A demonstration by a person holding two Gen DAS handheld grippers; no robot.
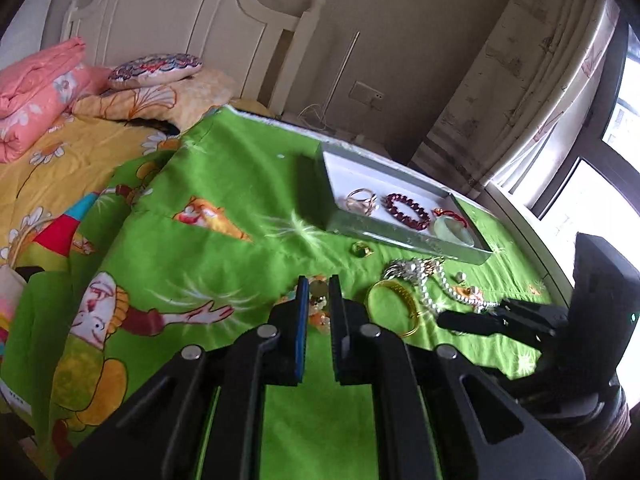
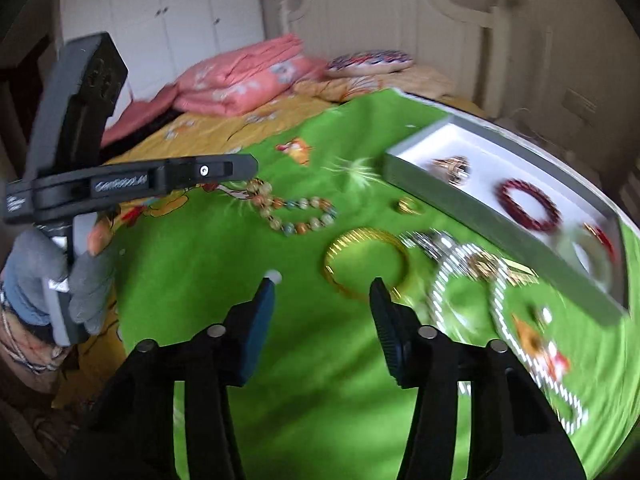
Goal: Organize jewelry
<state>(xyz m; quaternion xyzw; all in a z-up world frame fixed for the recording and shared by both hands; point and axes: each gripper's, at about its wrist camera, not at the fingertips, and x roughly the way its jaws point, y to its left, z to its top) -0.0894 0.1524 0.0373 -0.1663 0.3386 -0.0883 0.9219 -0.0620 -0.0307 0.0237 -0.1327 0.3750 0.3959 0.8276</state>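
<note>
A grey tray [image 1: 404,236] [image 2: 492,216] lies on the green cloth and holds a gold ring [image 1: 362,200], a dark red bead bracelet [image 1: 408,210] [image 2: 528,204] and a jade pendant [image 1: 454,228]. On the cloth lie a gold bangle [image 1: 400,306] [image 2: 366,262], a multicoloured bead bracelet [image 2: 294,210], a small gold ring [image 1: 362,249] [image 2: 409,205] and a pearl necklace [image 1: 444,288] [image 2: 472,280]. My left gripper [image 1: 318,286] is narrowly open above the bead bracelet. My right gripper [image 2: 322,286] is open beside the bangle; it also shows in the left wrist view [image 1: 464,320].
The cloth covers a table beside a bed with a yellow cover [image 1: 52,168], a pink quilt [image 2: 240,80] and a white headboard [image 1: 180,20]. A curtain and window [image 1: 580,120] stand to the right. The table edge runs just behind the tray.
</note>
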